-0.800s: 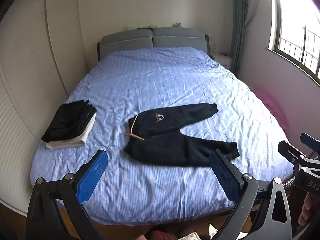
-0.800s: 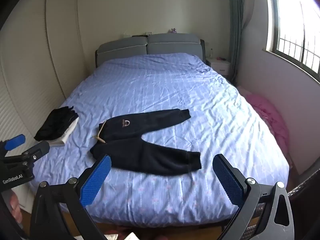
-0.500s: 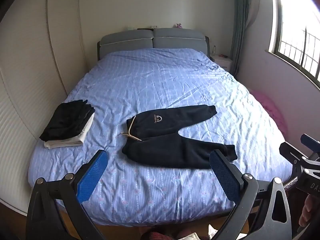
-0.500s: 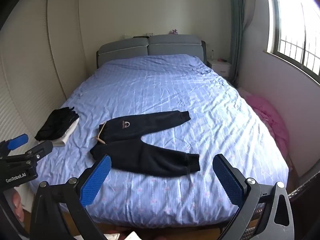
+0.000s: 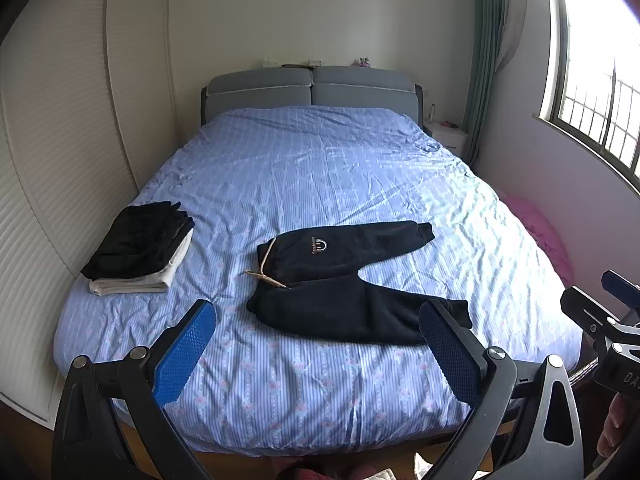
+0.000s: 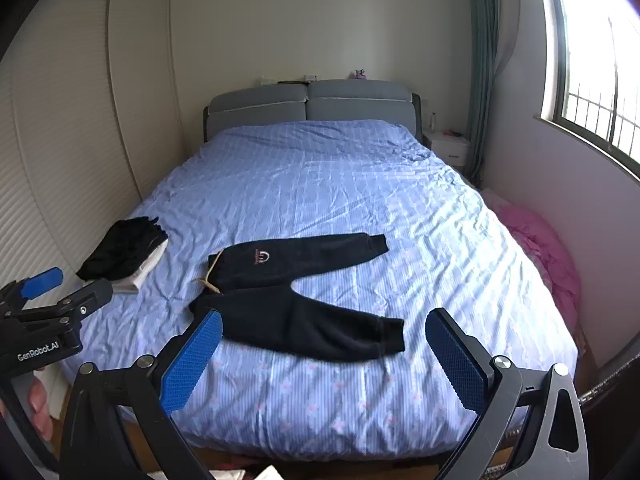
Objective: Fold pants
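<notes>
A pair of small black pants [image 5: 344, 280] [image 6: 296, 292] lies spread on the blue striped bed [image 5: 320, 168] [image 6: 320, 184], waistband with a tan drawstring to the left, both legs stretched to the right and apart. My left gripper [image 5: 316, 344] hangs open over the bed's near edge, short of the pants, nothing between its blue pads. My right gripper [image 6: 320, 352] is open too, held before the near leg's cuff. Each gripper shows at the edge of the other's view.
A stack of folded black and white clothes [image 5: 140, 248] [image 6: 124, 256] sits at the bed's left edge beside a slatted wardrobe [image 5: 60, 160]. A pink bundle [image 6: 548, 252] lies on the floor right of the bed, under the window. A white nightstand [image 6: 446, 148] stands by the grey headboard.
Both views have drifted slightly back and up from the bed; the pants sit a little lower and further away in frame. Both grippers stay open.
</notes>
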